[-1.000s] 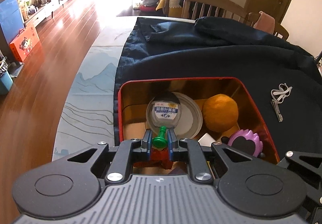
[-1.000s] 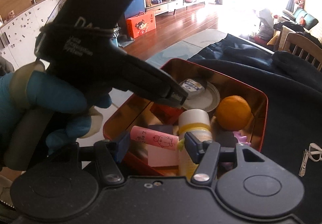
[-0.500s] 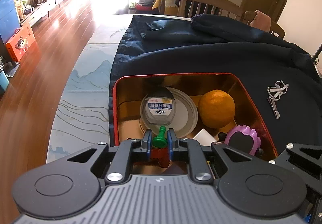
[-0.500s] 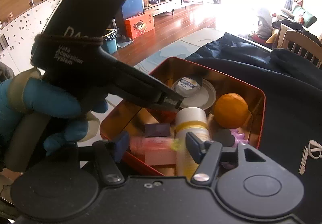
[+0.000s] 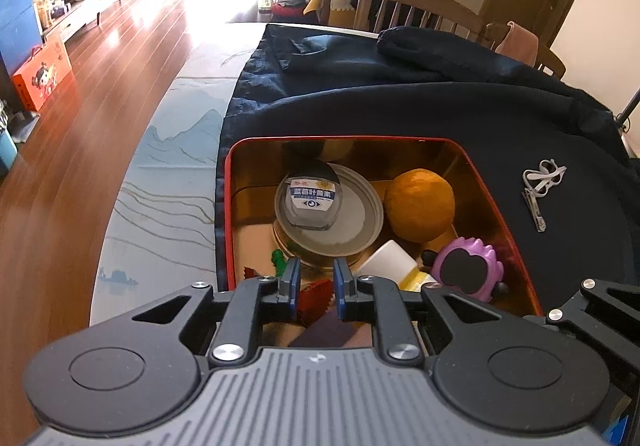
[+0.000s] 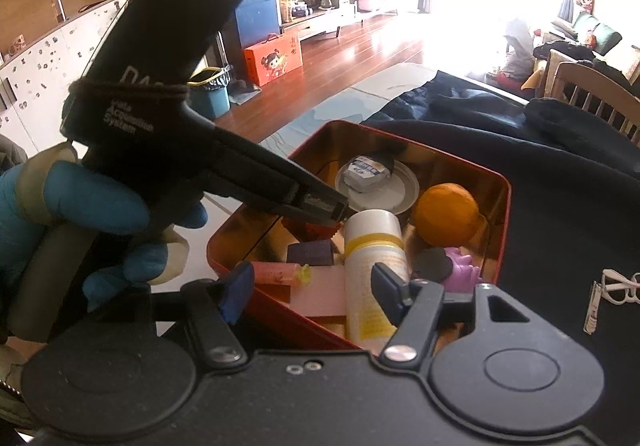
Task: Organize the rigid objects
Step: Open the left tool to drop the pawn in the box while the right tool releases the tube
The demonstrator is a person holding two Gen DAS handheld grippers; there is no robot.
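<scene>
The pink tube point(image 6: 276, 272) lies flat in the red tin point(image 6: 506, 205), at the near edge, just beside the left pad of my right claw point(image 6: 314, 294). That claw's jaws are opening; the tube and the white bottle point(image 6: 374, 258) show in the gap, but neither pad presses on anything. I judge this is the let-go step: the tube is dropped in and the claw is released.

My left claw point(image 5: 316, 288) hangs over the same tin with its jaws drawn close, only a narrow slit between them and nothing in it. A small green piece point(image 5: 277, 258) lies in the tin just left of its left pad.

Next I would lift both claws clear of the rim without knocking the bottle, then go for the nail clipper point(image 5: 536, 205) with its white cord, which is out on the dark cloth point(image 5: 400, 105) covering the counter.

The left view looks straight down on the orange point(image 5: 420, 205), the labelled jar point(image 5: 312, 201) and the purple toy point(image 5: 466, 270), but the tube is hidden. Only the right view shows the tube, and the blue-gloved hand point(image 6: 80, 213) gripping the left claw.
</scene>
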